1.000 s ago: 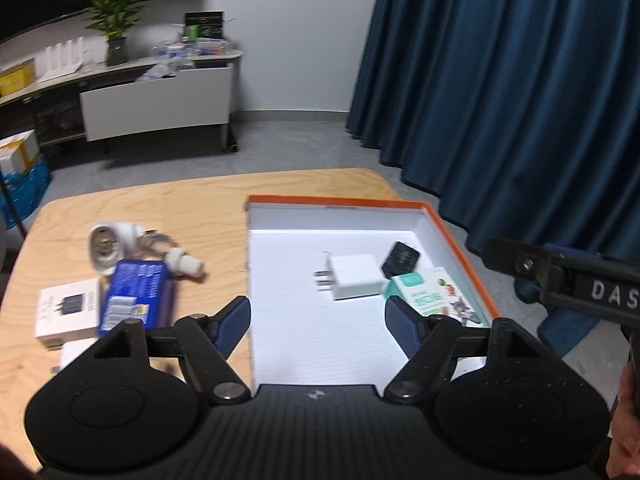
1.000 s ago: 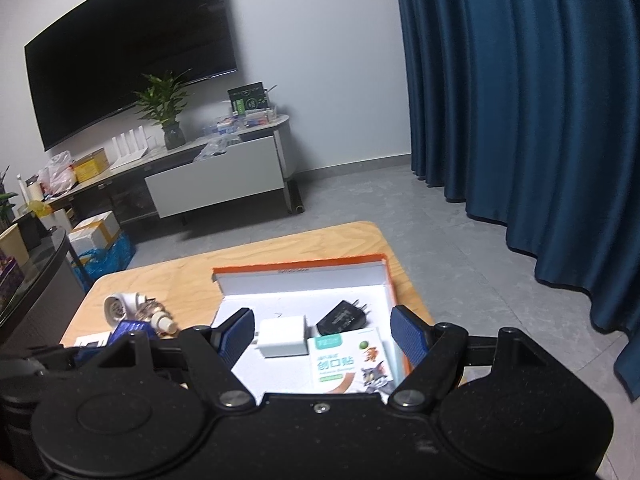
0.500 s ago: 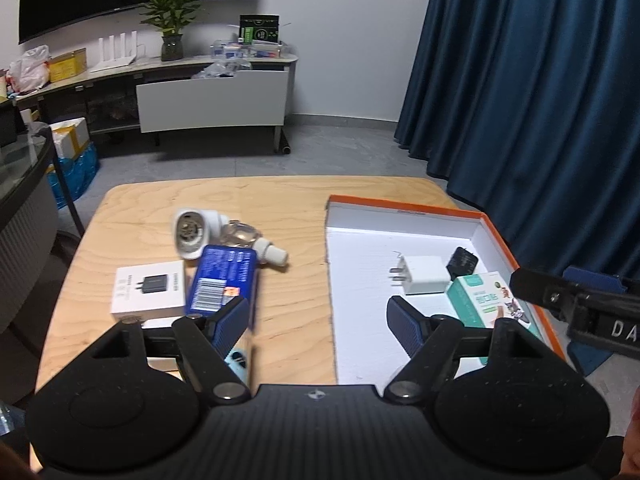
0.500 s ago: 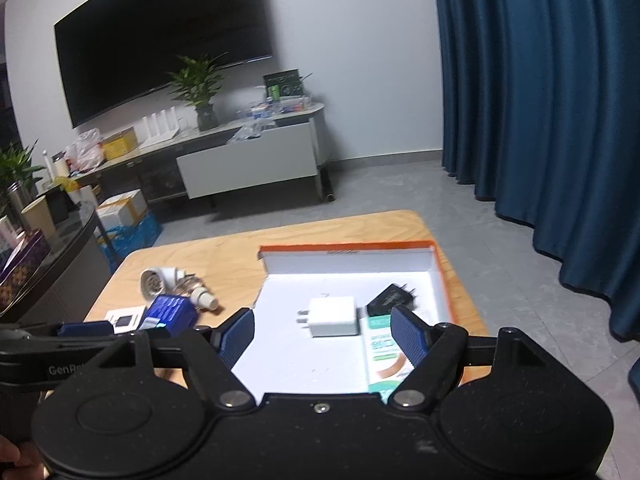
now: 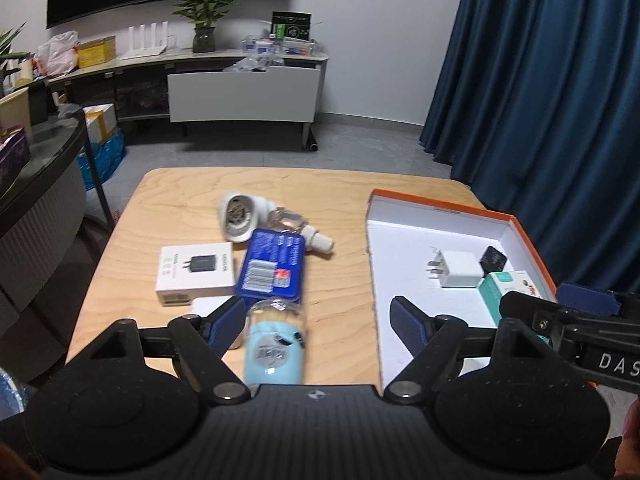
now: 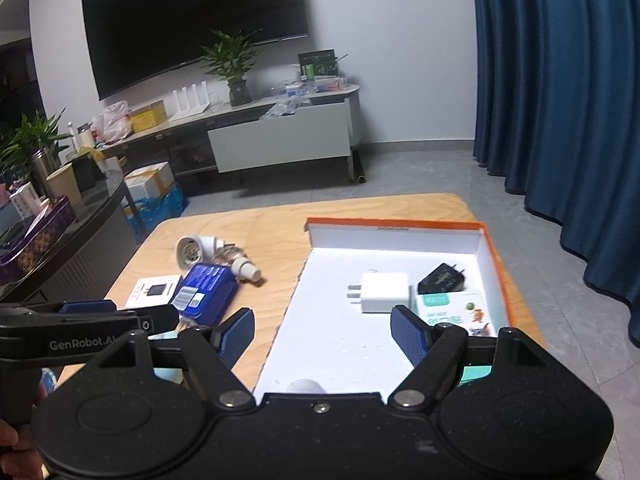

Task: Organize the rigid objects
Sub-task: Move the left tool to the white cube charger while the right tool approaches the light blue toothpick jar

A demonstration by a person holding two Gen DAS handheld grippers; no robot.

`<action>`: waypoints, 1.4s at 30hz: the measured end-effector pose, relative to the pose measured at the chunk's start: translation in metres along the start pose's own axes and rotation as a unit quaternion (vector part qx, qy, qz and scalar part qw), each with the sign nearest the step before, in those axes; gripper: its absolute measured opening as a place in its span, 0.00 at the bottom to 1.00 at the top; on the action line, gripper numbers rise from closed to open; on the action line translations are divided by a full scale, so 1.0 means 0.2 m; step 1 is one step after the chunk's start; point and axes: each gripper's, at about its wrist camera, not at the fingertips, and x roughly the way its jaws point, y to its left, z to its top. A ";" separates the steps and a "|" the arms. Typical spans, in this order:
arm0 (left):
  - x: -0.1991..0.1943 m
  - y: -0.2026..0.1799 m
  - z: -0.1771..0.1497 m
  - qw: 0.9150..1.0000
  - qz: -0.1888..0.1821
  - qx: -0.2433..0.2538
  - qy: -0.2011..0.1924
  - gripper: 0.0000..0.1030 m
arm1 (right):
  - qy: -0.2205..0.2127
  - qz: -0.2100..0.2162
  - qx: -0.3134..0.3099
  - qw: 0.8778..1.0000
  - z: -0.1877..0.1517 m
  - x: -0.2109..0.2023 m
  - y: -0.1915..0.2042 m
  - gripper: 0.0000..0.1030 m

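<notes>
An orange-rimmed white box (image 5: 520,228) (image 6: 400,226) lies on the wooden table's right half. It holds a white charger (image 5: 458,268) (image 6: 384,292), a black adapter (image 5: 494,258) (image 6: 442,279) and a teal-and-white packet (image 5: 508,286) (image 6: 454,312). Left of it lie a blue battery pack (image 5: 274,266) (image 6: 206,290), a white charger carton (image 5: 196,266) (image 6: 154,290), a white round fitting (image 5: 240,216) (image 6: 194,250) and a light blue tube (image 5: 276,344). My left gripper (image 5: 318,322) is open and empty above the tube. My right gripper (image 6: 322,330) is open and empty over the box.
The wooden table (image 5: 200,188) has rounded corners. A grey counter (image 5: 36,200) stands to its left. A low TV cabinet (image 5: 244,88) with a plant is at the far wall. Blue curtains (image 5: 552,92) hang to the right.
My left gripper has swung left from over the box towards the loose items and pulled back. My right gripper has also drawn back and turned left. Both stay open.
</notes>
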 end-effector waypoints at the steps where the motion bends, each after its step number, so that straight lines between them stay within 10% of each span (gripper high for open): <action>1: 0.00 0.02 -0.01 1.000 0.002 -0.003 0.001 0.79 | 0.002 0.002 -0.003 1.000 0.00 0.00 0.01 0.86; 42: 0.31 0.39 -0.10 0.995 0.069 -0.060 0.048 0.86 | 0.052 0.038 -0.034 0.997 -0.11 0.15 0.22 0.86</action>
